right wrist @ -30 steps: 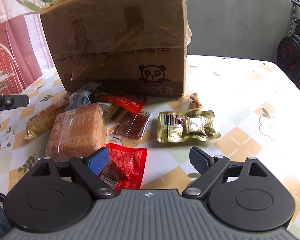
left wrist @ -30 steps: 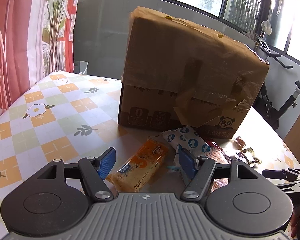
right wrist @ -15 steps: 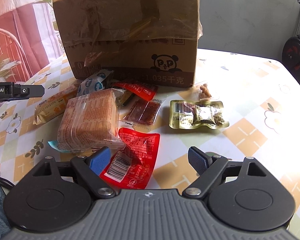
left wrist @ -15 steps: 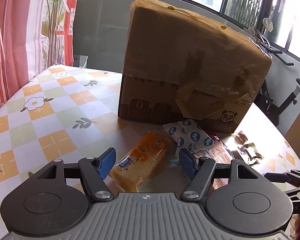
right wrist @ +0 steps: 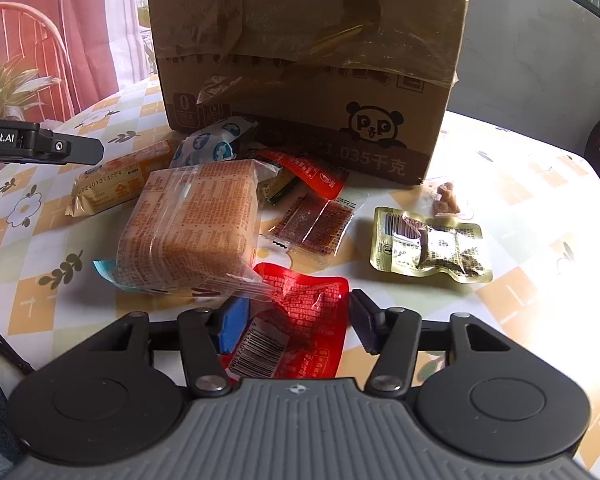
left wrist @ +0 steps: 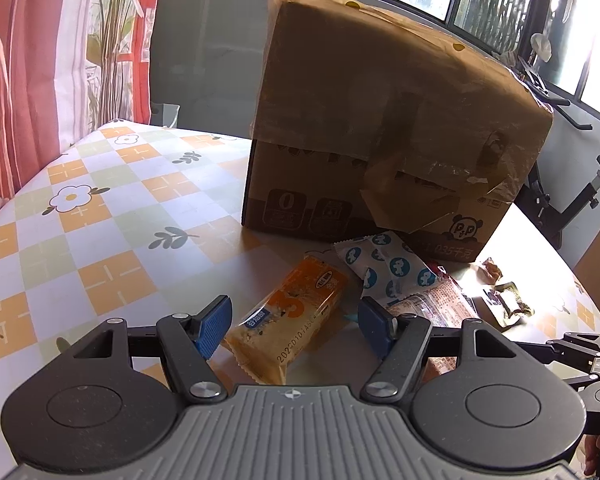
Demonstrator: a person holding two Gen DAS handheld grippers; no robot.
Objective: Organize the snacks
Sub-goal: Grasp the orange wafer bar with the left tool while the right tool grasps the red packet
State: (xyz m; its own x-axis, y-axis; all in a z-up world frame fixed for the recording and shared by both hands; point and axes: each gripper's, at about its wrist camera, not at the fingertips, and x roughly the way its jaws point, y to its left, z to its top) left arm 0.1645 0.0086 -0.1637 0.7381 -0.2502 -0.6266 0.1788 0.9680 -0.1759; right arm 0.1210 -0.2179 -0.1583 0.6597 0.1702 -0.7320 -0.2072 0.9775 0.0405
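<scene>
We are closing our right gripper (right wrist: pixel 296 322) on the red pouch (right wrist: pixel 300 316). Our left gripper (left wrist: pixel 294 326) stands wide around the orange bar (left wrist: pixel 288 320). Next, we pinch firmly before lifting.

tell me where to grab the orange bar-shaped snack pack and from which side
Grip the orange snack pack across its narrow width near the middle, coming down from above at the near end. It lies flat and long, pointing away between the left gripper's open jaws, with bare table on its left; the blue-dotted white packet crowds its far right.
</scene>
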